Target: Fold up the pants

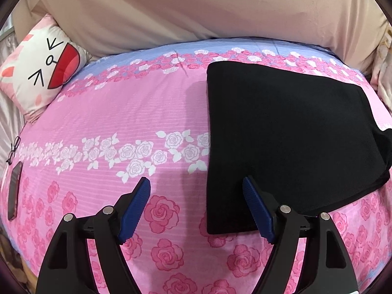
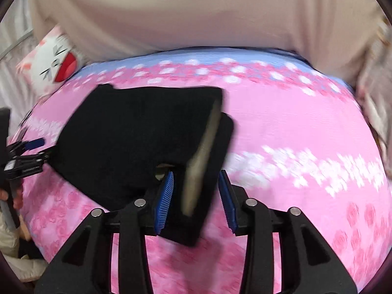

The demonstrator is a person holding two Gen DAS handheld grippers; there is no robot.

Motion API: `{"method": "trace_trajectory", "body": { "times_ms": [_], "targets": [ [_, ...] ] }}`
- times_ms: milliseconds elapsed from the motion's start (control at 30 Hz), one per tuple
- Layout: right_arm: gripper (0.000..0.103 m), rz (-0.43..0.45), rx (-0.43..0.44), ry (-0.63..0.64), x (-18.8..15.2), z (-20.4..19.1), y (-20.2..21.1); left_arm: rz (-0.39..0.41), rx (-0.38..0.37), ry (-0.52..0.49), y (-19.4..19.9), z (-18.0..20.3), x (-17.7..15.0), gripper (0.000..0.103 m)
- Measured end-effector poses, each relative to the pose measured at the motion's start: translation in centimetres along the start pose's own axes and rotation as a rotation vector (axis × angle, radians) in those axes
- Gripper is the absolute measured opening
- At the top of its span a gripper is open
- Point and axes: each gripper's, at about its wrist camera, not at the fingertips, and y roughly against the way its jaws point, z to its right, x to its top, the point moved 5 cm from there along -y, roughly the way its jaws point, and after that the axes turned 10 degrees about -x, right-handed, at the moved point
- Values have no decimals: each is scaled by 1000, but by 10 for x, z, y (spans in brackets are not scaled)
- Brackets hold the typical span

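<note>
The black pants (image 1: 281, 132) lie folded into a thick rectangle on the pink rose bedspread (image 1: 117, 112), right of centre in the left wrist view. My left gripper (image 1: 196, 186) is open and empty, hovering at the pants' near left edge. In the right wrist view, which is blurred by motion, my right gripper (image 2: 196, 181) has its blue fingers (image 2: 165, 196) on either side of a lifted end of the pants (image 2: 137, 132), with the waistband's pale lining showing. A gap shows between the right pad and the cloth. The left gripper (image 2: 31, 147) shows at the far left of that view.
A cat-face cushion (image 1: 41, 68) rests at the bed's far left against a beige headboard (image 1: 196, 7). Glasses (image 1: 13, 149) and a phone (image 1: 14, 191) lie at the bed's left edge. Pale fabric (image 1: 382, 73) hangs at the right.
</note>
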Motion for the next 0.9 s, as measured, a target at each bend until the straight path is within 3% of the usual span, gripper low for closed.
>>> {"method": "trace_trajectory", "body": {
  "times_ms": [100,133,300,467,633,900],
  "targets": [
    [36,51,126,19,28,-20,4,-2,11,4,-1,0,0,78],
    [36,43,131,25,36,-20,-2,-4,12,3,-1,0,0,78],
    [37,8,-2,-54,24,21,-14,-7,10,-1,0,-2,-2,80],
    [37,-28,-142,-1,-14,39,-10,-17,-6,23,-7,-6,-4,84],
    [38,-23,-172,-34,-18,58,-8,-15,-1,19,-6,-5,-5,84],
    [36,21,-26,95,10,-14,-9,-13,20,14,-4,-2,-5,84]
  ]
}}
